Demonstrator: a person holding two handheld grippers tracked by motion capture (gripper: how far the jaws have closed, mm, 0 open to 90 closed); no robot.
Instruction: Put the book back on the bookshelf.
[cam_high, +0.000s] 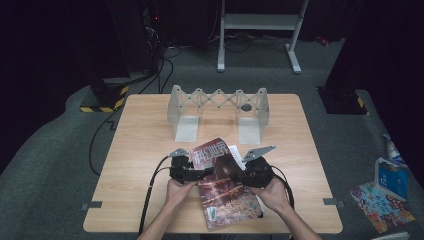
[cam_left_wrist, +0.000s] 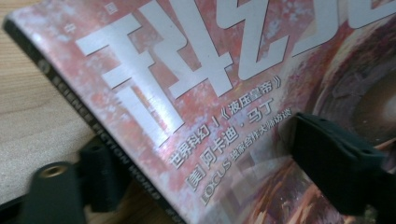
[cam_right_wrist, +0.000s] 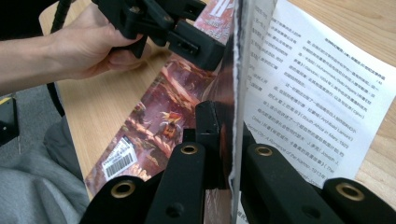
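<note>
In the high view, a magazine with a red cover lay near the front edge of the wooden worktop, about midway between its left and right edges. The left gripper met the magazine's left edge and the right gripper met its cover from the right. A folding white rack stood toward the back edge, well apart from both.

In the left gripper view, the magazine sat between the 2 black fingers: one lay below the spine edge against the worktop, the other rested over the cover. The fingers stood fairly wide; whether they pressed on it could not be told.

In the right gripper view, the right gripper had its fingers clamped narrow on the cover, which stood upright and edge-on between them. A printed white page lay flat to its right. The left gripper touched the magazine farther off.
</note>
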